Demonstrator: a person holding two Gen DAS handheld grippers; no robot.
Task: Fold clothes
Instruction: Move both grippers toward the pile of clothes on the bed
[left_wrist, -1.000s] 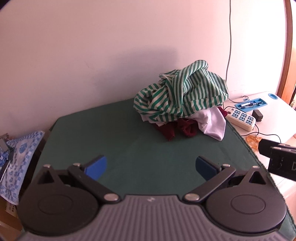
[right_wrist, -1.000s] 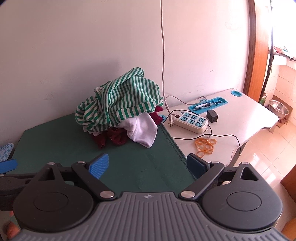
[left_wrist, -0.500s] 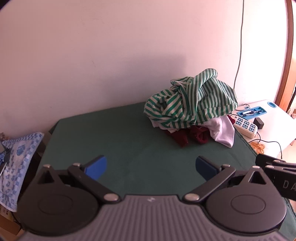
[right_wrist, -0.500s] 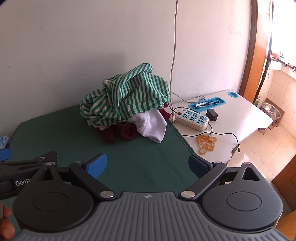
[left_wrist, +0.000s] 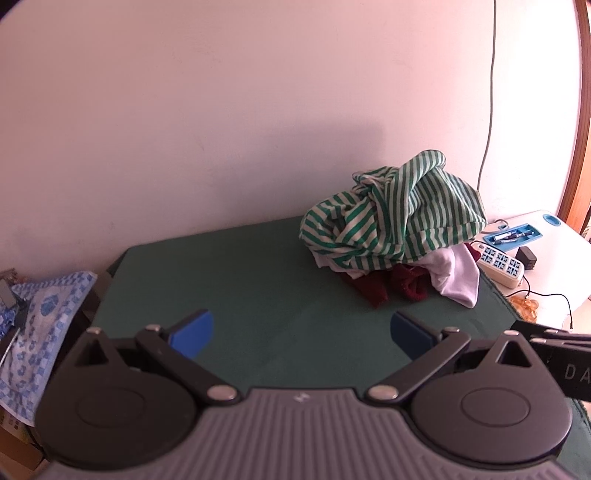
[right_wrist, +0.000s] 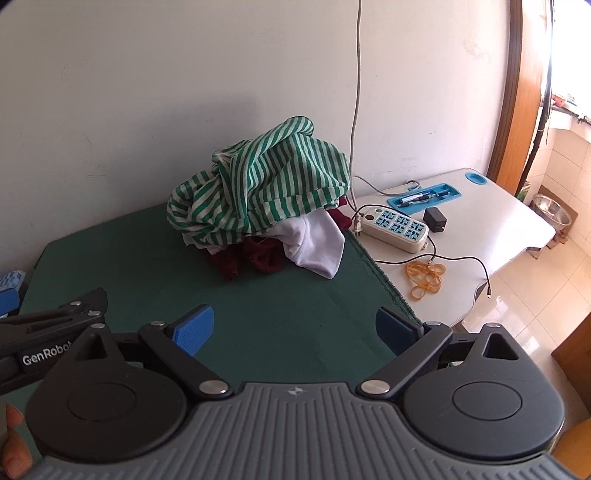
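Clothes (right_wrist: 258, 206) are sitting heaped at the worktop's (right_wrist: 147, 266) far edge, upper centre of your right view, upper right of your left view. Striped shirt (left_wrist: 395, 221) is topping them. Right tongs (right_wrist: 291, 328) are nearer; left tongs (left_wrist: 301, 330) are likewise gaping empty.

We are in a home, in a plain lived-in room. A heap of clothes (right_wrist: 266, 210) lies on a green cloth-covered bench (right_wrist: 155, 258) against a bare painted wall. Beside it we see a white side bench (right_wrist: 491, 221) with a power strip (right_wrist: 395, 225), a pen tray (right_wrist: 424, 197), and rubber bands (right_wrist: 424, 280). Beyond are a wooden door frame (right_wrist: 517, 92) and a tiled floor (right_wrist: 535, 280).
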